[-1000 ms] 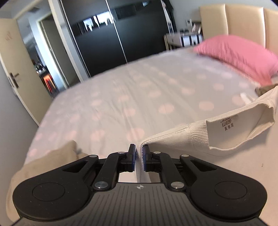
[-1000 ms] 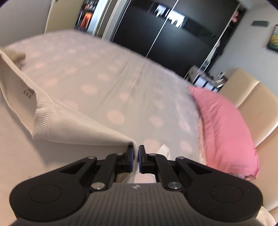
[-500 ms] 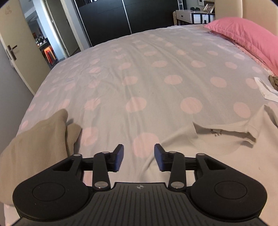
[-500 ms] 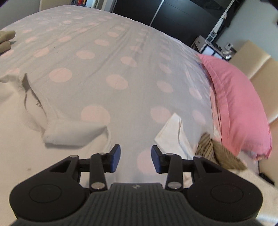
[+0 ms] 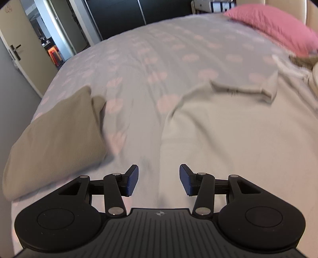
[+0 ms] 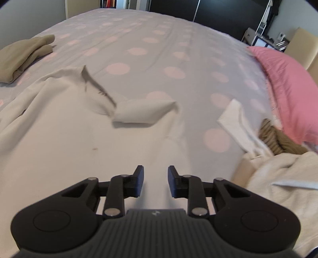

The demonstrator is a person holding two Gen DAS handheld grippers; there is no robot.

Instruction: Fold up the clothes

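A cream knit sweater (image 5: 228,123) lies spread flat on the polka-dot bed, neckline (image 5: 236,89) away from me. In the right wrist view the same sweater (image 6: 69,127) fills the lower left, and its right shoulder corner (image 6: 143,113) is folded over on itself. My left gripper (image 5: 158,180) hovers open above the sweater's left edge, holding nothing. My right gripper (image 6: 155,182) is open over the sweater's right side, also empty.
A folded tan garment (image 5: 53,142) lies left of the sweater, seen too in the right wrist view (image 6: 23,53). A pink pillow (image 6: 288,87), a white cloth (image 6: 240,123), a brown knit piece (image 6: 278,139) and a cream pile (image 6: 284,178) lie on the right. Dark wardrobe doors (image 5: 119,15) stand beyond the bed.
Both grippers let go of the sweater's shoulders and opened. The sweater dropped flat on the bed. Both grippers have pulled back toward its lower part.
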